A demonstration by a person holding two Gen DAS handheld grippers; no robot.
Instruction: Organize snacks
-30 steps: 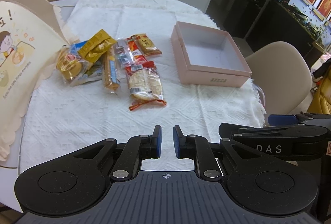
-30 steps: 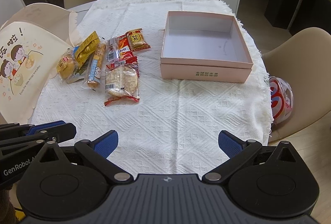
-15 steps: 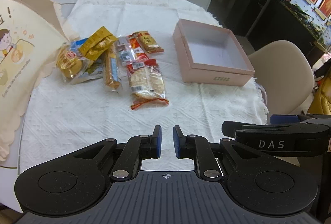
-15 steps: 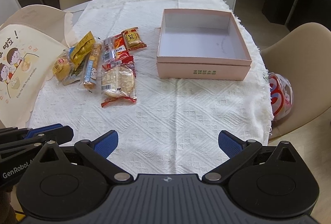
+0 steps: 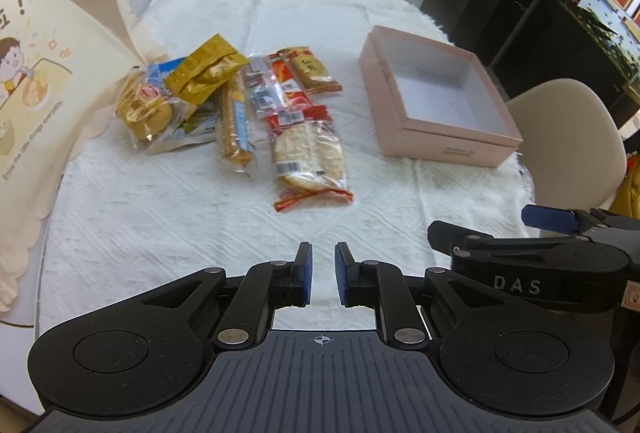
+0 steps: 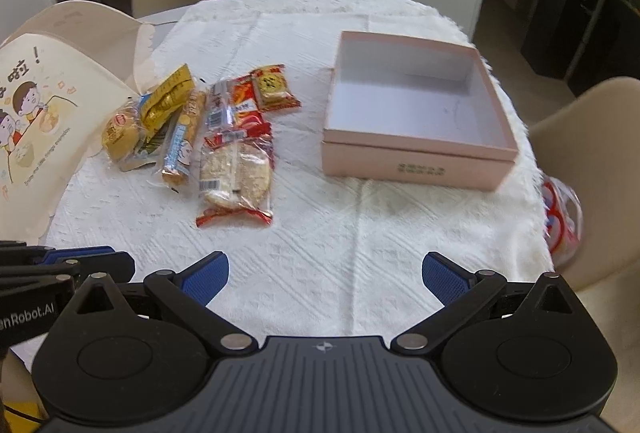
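Left claw (image 5: 323,263) closed, empty; right claw (image 6: 325,271) spread wide, empty.

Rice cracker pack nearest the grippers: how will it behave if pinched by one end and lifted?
The rice cracker pack has thin clear film with crimped red ends, so it will probably sag and crinkle. The discs inside look brittle; a hard squeeze could crack them. It looks light for its size, and the glossy film may slip between the pads.

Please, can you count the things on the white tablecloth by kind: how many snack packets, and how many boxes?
Snack packets: 7, namely round cake, gold packet, blue-and-white packet under it, long biscuit bar, clear packet with barcode, red packet, small square packet, rice cracker packet... some overlap, so 7 to 8.
Boxes: 1, pink box, nothing inside.
Total: about 9.
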